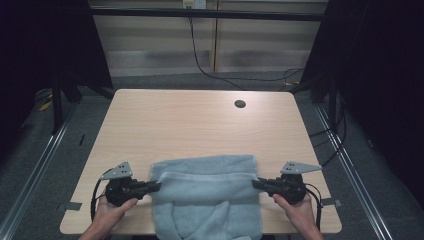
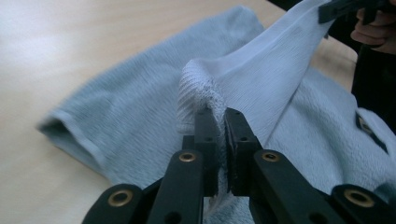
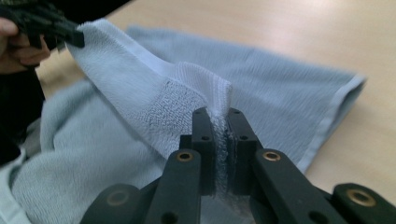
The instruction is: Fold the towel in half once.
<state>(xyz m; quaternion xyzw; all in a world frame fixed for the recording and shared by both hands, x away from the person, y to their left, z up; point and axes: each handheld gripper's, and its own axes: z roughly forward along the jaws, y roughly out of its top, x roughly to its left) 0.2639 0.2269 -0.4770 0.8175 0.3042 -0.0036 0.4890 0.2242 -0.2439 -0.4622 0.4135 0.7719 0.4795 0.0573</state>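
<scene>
Light blue towel [image 1: 206, 197] lies on the near half of the wooden table [image 1: 200, 125], well short of the round cable hole [image 1: 240, 104] at the far side. Its near part hangs over the table's front edge. The cloth is folded over itself, with a hemmed band running across just behind the two grippers.

Left gripper [image 1: 156, 186] sits at the towel's left edge, held in the person's left hand [image 1: 112, 210]. In the left gripper view the jaws are clenched on a bunched corner of the towel [image 2: 205, 88], with the cloth pinched between the pads and rising above them.

Right gripper [image 1: 256, 184] sits at the towel's right edge, held in the right hand [image 1: 298, 210]. In the right gripper view its jaws are likewise clamped on a hemmed corner [image 3: 205, 88], with the fabric squeezed between them.

Between the two grips the towel edge is stretched taut, lifted slightly off the layer below. A grey three-cornered plate tops each gripper.
</scene>
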